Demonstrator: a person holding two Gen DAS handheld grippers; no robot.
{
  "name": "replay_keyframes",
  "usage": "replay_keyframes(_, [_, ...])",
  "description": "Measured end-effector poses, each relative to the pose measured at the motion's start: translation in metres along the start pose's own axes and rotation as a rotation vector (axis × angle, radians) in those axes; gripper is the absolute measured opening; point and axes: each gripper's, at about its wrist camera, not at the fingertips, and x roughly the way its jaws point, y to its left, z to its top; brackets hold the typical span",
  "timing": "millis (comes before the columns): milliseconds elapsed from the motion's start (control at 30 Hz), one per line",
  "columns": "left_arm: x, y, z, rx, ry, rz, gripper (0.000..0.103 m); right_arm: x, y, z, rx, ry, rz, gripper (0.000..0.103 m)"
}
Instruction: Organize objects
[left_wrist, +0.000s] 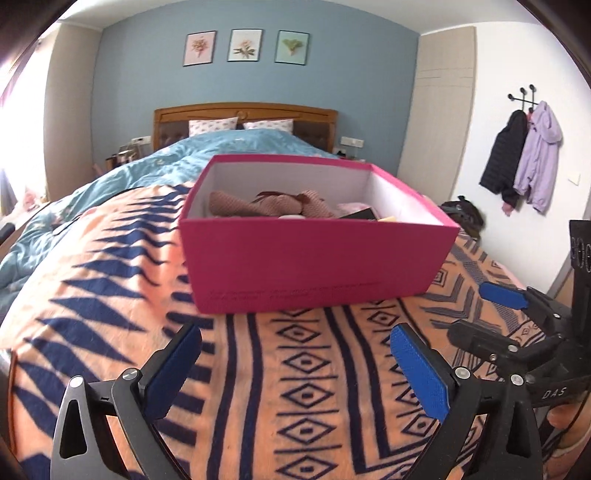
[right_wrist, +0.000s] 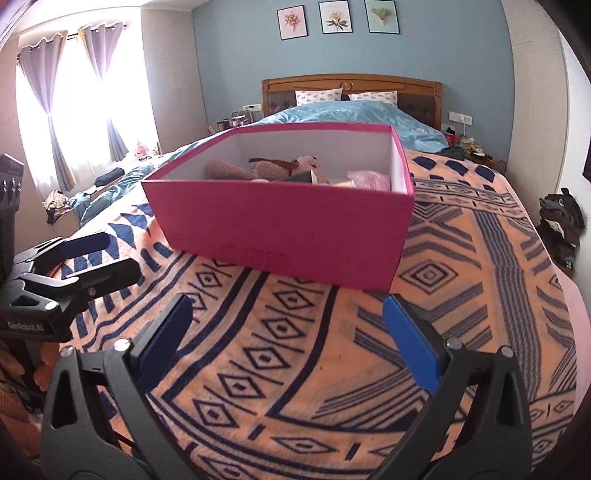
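Note:
An open pink box (left_wrist: 314, 266) stands on the orange and navy patterned blanket (left_wrist: 295, 369); it also shows in the right wrist view (right_wrist: 288, 225). Inside lie a brown knitted cloth (left_wrist: 266, 205), a pale pink item (right_wrist: 369, 179) and other small things, partly hidden by the wall. My left gripper (left_wrist: 295, 365) is open and empty, short of the box's near wall. My right gripper (right_wrist: 288, 332) is open and empty, also short of the box. Each gripper shows at the edge of the other's view, the right one (left_wrist: 491, 314) and the left one (right_wrist: 92, 254).
A blue duvet (left_wrist: 166, 166) covers the far half of the bed up to the wooden headboard (left_wrist: 243, 114). Jackets (left_wrist: 524, 155) hang on the right wall. A dark bag (right_wrist: 561, 225) sits on the floor to the right. Curtains (right_wrist: 74, 92) cover the window at left.

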Motion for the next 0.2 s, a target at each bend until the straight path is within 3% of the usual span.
replay_keyframes(200, [-0.0006, 0.0019, -0.011, -0.011, 0.0, 0.043, 0.103, -0.0005, 0.0056, -0.008, -0.002, -0.003, -0.014, 0.103])
